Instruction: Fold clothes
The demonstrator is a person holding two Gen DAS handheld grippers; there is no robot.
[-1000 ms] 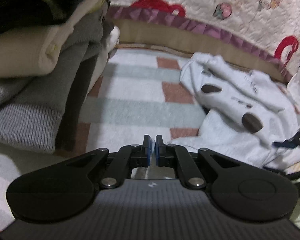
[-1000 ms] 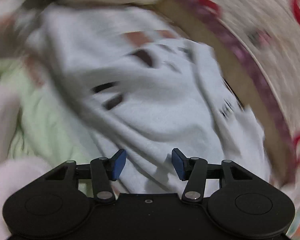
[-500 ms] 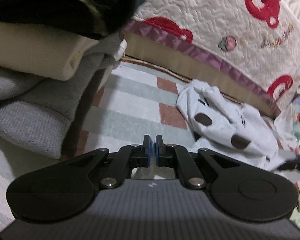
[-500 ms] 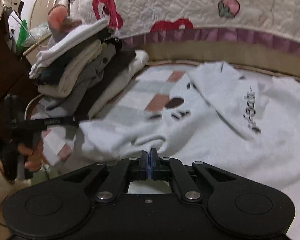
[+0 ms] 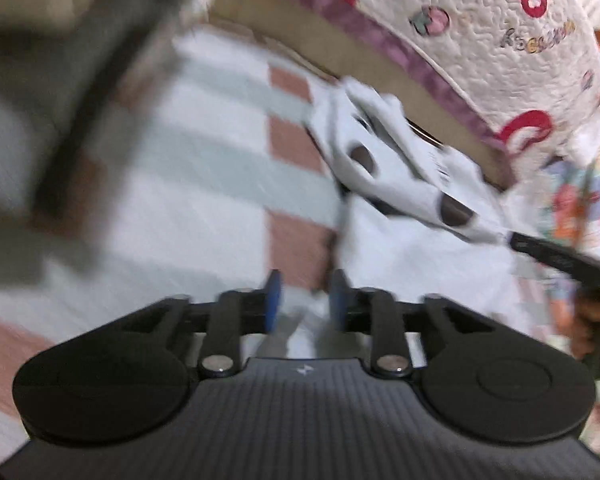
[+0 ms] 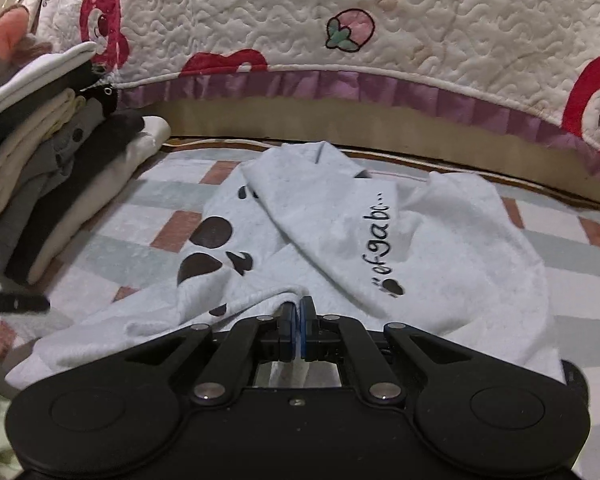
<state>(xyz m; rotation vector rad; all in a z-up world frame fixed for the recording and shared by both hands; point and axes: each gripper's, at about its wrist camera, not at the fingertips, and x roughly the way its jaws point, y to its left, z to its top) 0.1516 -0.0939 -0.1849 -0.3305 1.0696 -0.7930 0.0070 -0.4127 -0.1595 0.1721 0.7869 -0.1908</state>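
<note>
My worry is the thin pinch: my right gripper (image 6: pixel 299 330) is clamped tight on just one ridge of the white shirt (image 6: pixel 440 248), so a quick pull could slip it free or drag the whole shirt into a bunch. My left gripper (image 5: pixel 303 300) is opening, pads touching nothing, with the shirt's near edge just beyond them. The shirt lies rumpled on the checked blanket (image 6: pixel 172 224), the folded stack (image 6: pixel 56 168) at far left.
</note>
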